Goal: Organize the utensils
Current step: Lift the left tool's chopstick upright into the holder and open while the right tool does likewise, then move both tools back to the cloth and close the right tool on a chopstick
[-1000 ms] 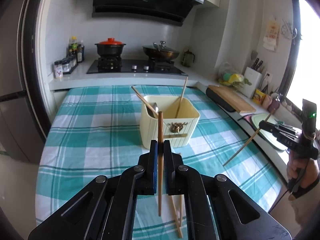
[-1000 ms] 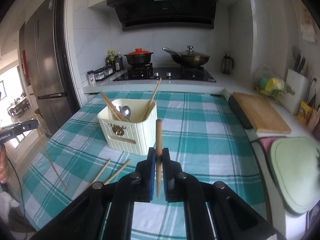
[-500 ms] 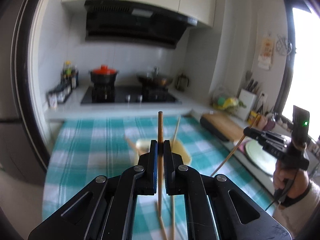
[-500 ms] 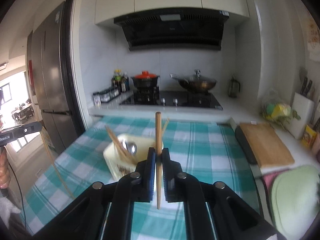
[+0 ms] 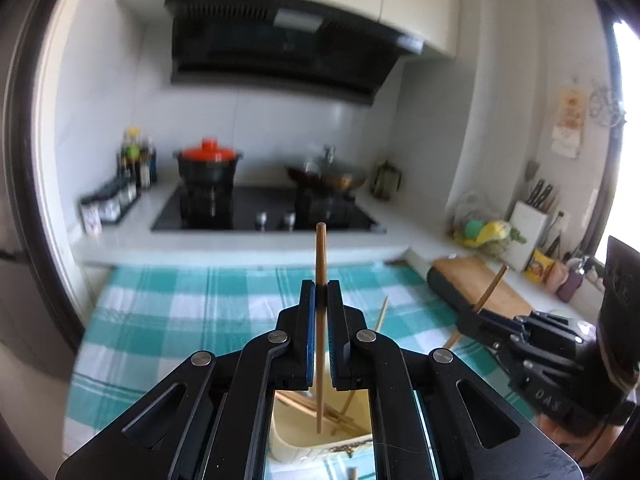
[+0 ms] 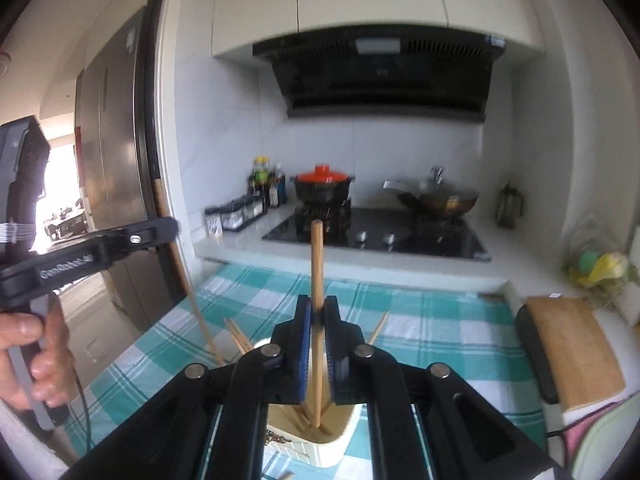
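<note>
My left gripper (image 5: 320,292) is shut on a wooden chopstick (image 5: 320,256), held upright with its lower end over the open cream utensil holder (image 5: 292,440) just below. My right gripper (image 6: 317,308) is shut on a second chopstick (image 6: 316,264), also upright, with its lower end inside the cream holder (image 6: 340,446). Several chopsticks (image 6: 238,336) stand in the holder. Each gripper shows in the other's view: the right one (image 5: 472,316) at the right, the left one (image 6: 168,228) at the left.
The table has a teal checked cloth (image 5: 168,320). Behind it is a counter with a hob (image 5: 256,208), a red-lidded pot (image 5: 208,160) and a wok (image 6: 440,200). A wooden cutting board (image 6: 572,352) lies at the right. A fridge (image 6: 112,160) stands at the left.
Both grippers rose and moved forward over the holder, each still gripping its chopstick. The holder went from ahead of the grippers to directly beneath them, and the two grippers came closer together.
</note>
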Motion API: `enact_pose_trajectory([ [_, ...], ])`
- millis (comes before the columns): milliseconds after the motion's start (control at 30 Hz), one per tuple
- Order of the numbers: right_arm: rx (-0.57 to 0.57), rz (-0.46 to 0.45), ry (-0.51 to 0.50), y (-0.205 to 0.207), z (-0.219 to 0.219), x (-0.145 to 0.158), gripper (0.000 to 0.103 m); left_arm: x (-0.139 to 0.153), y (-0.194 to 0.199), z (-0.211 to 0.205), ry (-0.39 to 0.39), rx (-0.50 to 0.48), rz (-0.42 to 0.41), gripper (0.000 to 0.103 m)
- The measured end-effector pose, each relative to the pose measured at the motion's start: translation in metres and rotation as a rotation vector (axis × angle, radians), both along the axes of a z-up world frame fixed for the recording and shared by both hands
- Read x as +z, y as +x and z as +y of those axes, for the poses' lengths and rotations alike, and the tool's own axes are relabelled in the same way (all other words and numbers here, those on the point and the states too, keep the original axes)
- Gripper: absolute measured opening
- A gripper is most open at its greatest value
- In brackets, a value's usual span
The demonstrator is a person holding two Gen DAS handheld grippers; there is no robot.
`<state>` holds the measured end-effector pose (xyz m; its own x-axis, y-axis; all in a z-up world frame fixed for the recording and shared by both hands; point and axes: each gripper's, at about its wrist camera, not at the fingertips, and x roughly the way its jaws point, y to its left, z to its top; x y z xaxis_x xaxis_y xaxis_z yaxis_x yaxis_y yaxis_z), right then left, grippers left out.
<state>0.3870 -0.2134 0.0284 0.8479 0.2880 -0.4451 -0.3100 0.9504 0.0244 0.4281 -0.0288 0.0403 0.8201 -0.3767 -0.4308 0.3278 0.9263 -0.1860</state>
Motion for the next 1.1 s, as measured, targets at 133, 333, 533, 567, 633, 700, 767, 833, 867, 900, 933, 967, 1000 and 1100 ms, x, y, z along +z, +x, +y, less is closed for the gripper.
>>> enact_pose_trajectory([
  [133, 0.013, 0.095, -0.008, 0.028, 0.006, -0.031, 0.007, -0.040, 0.031, -0.007, 0.011, 0.004, 0.105, 0.004],
  [333, 0.020, 0.219, -0.009, 0.061, 0.011, -0.074, 0.007, -0.081, 0.052, -0.016, 0.057, 0.012, 0.210, 0.005],
  [533, -0.019, 0.238, 0.035, 0.064, 0.003, -0.068, 0.034, -0.088, 0.032, 0.000, 0.139, 0.035, 0.278, 0.067],
  [567, -0.021, 0.235, 0.022, 0.058, 0.001, -0.064, 0.034, -0.089, 0.020, 0.007, 0.164, 0.026, 0.284, 0.071],
  [633, -0.020, 0.231, -0.011, 0.040, -0.002, -0.059, 0.034, -0.095, -0.001, 0.022, 0.200, 0.014, 0.311, 0.080],
  [700, -0.007, 0.248, -0.051, 0.010, -0.008, -0.065, 0.036, -0.109, -0.029, 0.041, 0.228, 0.000, 0.354, 0.087],
  [767, 0.000, 0.276, -0.087, -0.016, -0.015, -0.082, 0.040, -0.135, -0.063, 0.060, 0.245, 0.002, 0.414, 0.089],
  [833, -0.012, 0.314, -0.121, -0.046, -0.023, -0.108, 0.043, -0.161, -0.092, 0.073, 0.243, 0.017, 0.479, 0.089],
  [867, -0.029, 0.342, -0.134, -0.064, -0.027, -0.126, 0.043, -0.176, -0.109, 0.078, 0.236, 0.037, 0.508, 0.089],
  [900, -0.044, 0.375, -0.135, -0.083, -0.031, -0.147, 0.043, -0.187, -0.123, 0.080, 0.228, 0.052, 0.521, 0.089],
  [933, -0.050, 0.399, -0.127, -0.098, -0.033, -0.163, 0.043, -0.199, -0.139, 0.082, 0.210, 0.072, 0.527, 0.089],
  [967, -0.061, 0.417, -0.118, -0.113, -0.034, -0.177, 0.043, -0.205, -0.150, 0.082, 0.191, 0.085, 0.529, 0.089],
  [1000, -0.078, 0.428, -0.110, -0.126, -0.035, -0.188, 0.043, -0.210, -0.158, 0.082, 0.173, 0.100, 0.530, 0.089],
  [1100, -0.119, 0.444, -0.065, -0.165, -0.034, -0.212, 0.043, -0.220, -0.182, 0.079, 0.129, 0.145, 0.522, 0.089],
])
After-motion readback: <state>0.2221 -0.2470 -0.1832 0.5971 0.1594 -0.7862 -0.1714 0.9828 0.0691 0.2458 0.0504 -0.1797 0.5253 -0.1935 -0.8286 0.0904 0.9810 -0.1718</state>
